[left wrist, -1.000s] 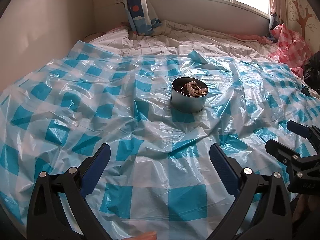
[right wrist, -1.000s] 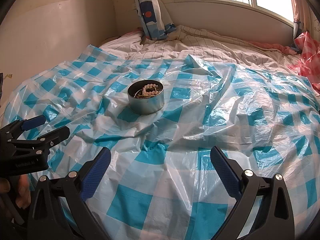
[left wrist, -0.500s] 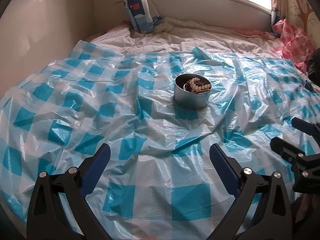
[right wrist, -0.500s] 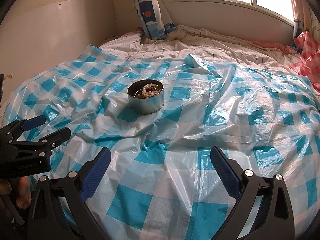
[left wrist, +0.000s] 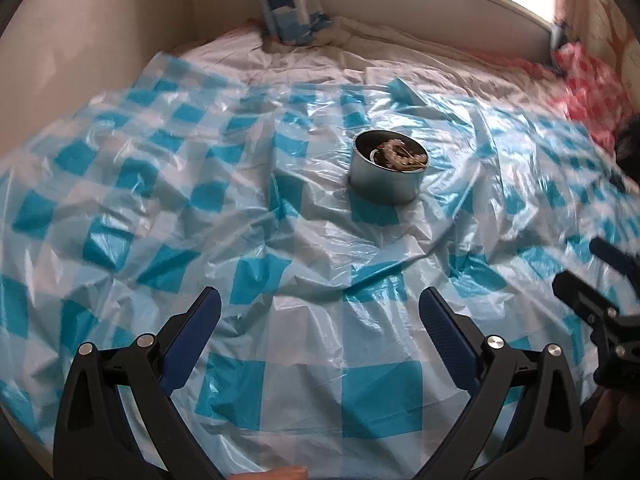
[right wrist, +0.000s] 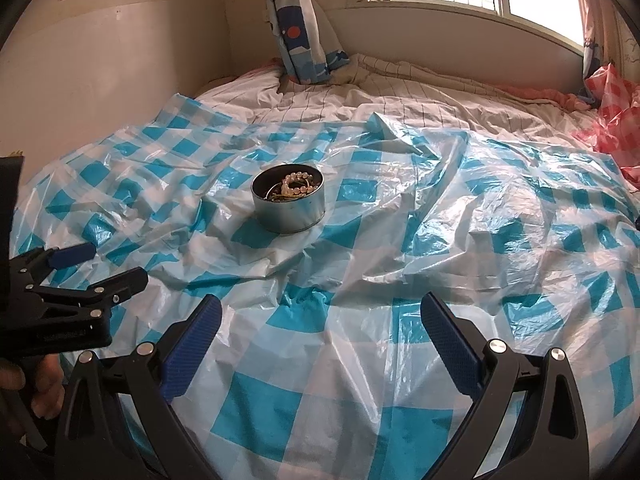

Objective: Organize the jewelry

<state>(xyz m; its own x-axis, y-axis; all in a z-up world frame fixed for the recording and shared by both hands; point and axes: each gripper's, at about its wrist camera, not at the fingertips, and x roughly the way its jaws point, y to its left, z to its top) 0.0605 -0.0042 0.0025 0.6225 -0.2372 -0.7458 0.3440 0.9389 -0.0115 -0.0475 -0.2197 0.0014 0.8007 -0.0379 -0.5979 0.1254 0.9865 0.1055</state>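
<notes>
One round metal tin (right wrist: 289, 208) sits on a blue-and-white checked plastic sheet (right wrist: 400, 264) spread over a bed, holding a pearl-bead bracelet (right wrist: 297, 187) among tangled jewelry (individual pieces too small to count). Two grippers hover near it: the left gripper (left wrist: 319, 334) and right gripper (right wrist: 321, 330), both spread wide, grasping nothing.

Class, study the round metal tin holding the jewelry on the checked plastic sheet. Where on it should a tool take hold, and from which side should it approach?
Probably grip the tin by its rim, one finger inside and one outside. It stands upright and open-topped, so come from above at the near edge, where the wall is bare. The pearl bracelet lies toward the far side. Both tools, left and right, are open and empty.
</notes>
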